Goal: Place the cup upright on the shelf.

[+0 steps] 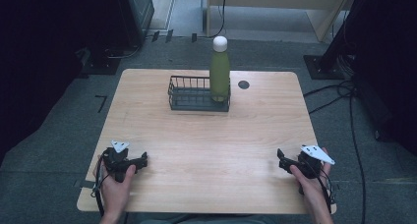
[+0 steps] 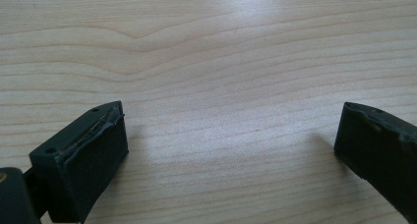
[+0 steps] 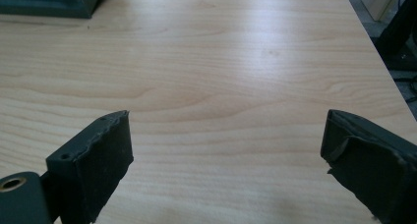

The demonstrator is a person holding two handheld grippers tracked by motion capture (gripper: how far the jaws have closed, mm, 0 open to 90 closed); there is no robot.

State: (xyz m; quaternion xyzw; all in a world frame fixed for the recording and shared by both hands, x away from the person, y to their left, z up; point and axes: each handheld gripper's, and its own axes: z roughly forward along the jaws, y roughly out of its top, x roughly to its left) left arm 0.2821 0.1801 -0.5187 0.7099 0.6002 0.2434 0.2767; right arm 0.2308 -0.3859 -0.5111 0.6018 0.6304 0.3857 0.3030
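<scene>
Both black two-jaw tools, the left gripper and the right gripper, sit released, rubbery pads spread wide over the pale, fine-grained wooden table. Far ahead of them, between the two, a matte green metal bottle with a white rounded cap stands upright in the right end of a dark wire basket.

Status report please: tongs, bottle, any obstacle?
Left tongs, right tongs open, empty. Green metal bottle with white cap upright in dark wire basket. Nothing between.

Black grippers, grey three-cornered plates, trailing black cables
</scene>
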